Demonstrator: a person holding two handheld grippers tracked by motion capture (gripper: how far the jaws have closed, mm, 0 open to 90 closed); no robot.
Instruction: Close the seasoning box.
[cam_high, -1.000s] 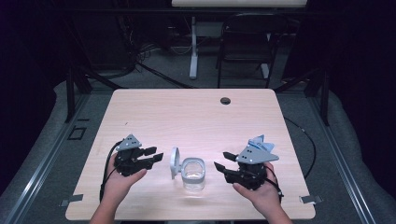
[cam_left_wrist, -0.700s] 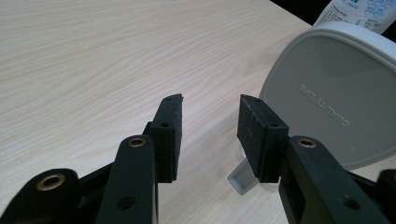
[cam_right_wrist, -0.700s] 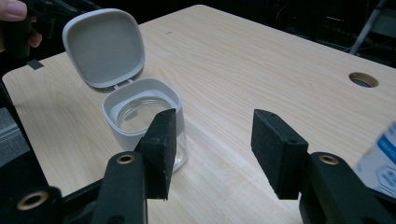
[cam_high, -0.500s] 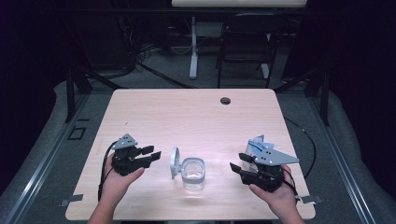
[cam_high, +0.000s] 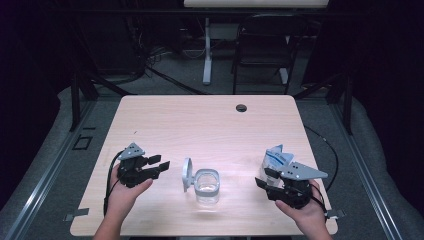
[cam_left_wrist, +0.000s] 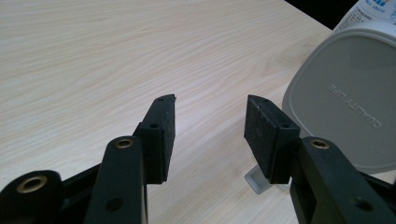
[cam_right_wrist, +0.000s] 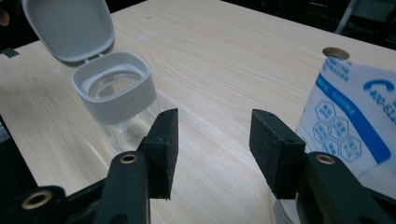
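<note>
On a pale wooden worktop (cam_high: 200, 120), a clear jar (cam_high: 207, 186) stands between two hand-held grippers, its grey hinged lid (cam_high: 187, 173) flipped up. The left gripper (cam_high: 159, 165) has just spread its fingers, nothing between them. The right gripper (cam_high: 264, 178), fingers apart and empty, has drawn back from the jar toward a blue-and-white pouch (cam_high: 276, 160), probably next to be picked up.

Table (cam_high: 200, 125): pale wood grain, light tan; small dark round hole (cam_high: 241, 108) in it.
Jar (cam_right_wrist: 116, 100) left of right gripper (cam_right_wrist: 214, 135) jaws: clear body, light grey rim.
Flip lid (cam_left_wrist: 345, 93) right of left gripper (cam_left_wrist: 210, 116) jaws: plain grey, faint embossed lettering.
Packet (cam_right_wrist: 355, 121) right of right gripper jaws: white, blue stripe, blue hexagon pattern and print.
Both grippers: black jaws, brass-coloured screw heads.
</note>
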